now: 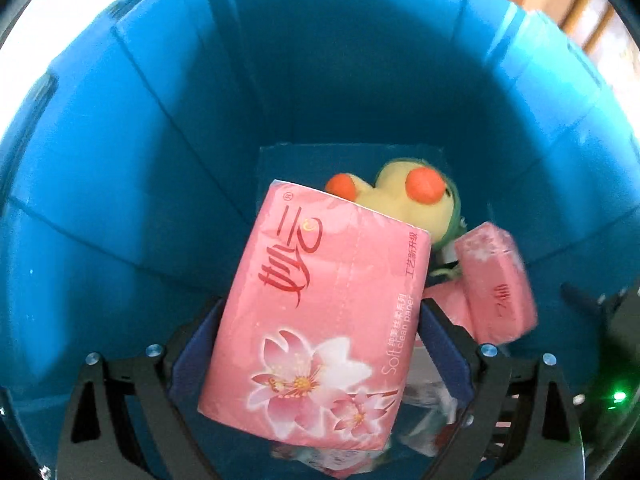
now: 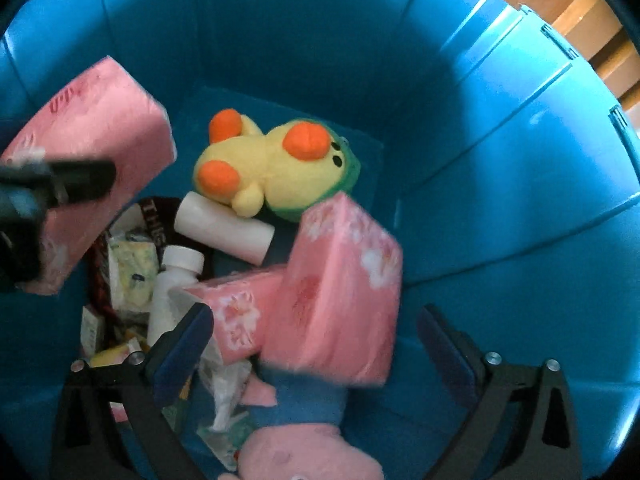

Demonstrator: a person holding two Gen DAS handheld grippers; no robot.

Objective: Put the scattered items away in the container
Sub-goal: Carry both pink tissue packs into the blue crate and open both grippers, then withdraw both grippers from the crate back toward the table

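Pink tissue pack (image 1: pixel 320 320) between hand-held gripper (image 1: pixel 320 344) pads

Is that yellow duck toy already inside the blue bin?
Inside: the yellow duck toy lies on the bottom of the blue bin, walls rising around it.

You saw one deep blue plastic container (image 2: pixel 480 208). It held three pink flower-printed tissue packs: one upper left (image 2: pixel 100 128), one at centre right (image 2: pixel 344 292), one lying low between them (image 2: pixel 236 312). There was one yellow plush duck with orange feet (image 2: pixel 264 164), two white plastic bottles (image 2: pixel 224 228) (image 2: pixel 168 292), and one pink plush toy (image 2: pixel 304 456).
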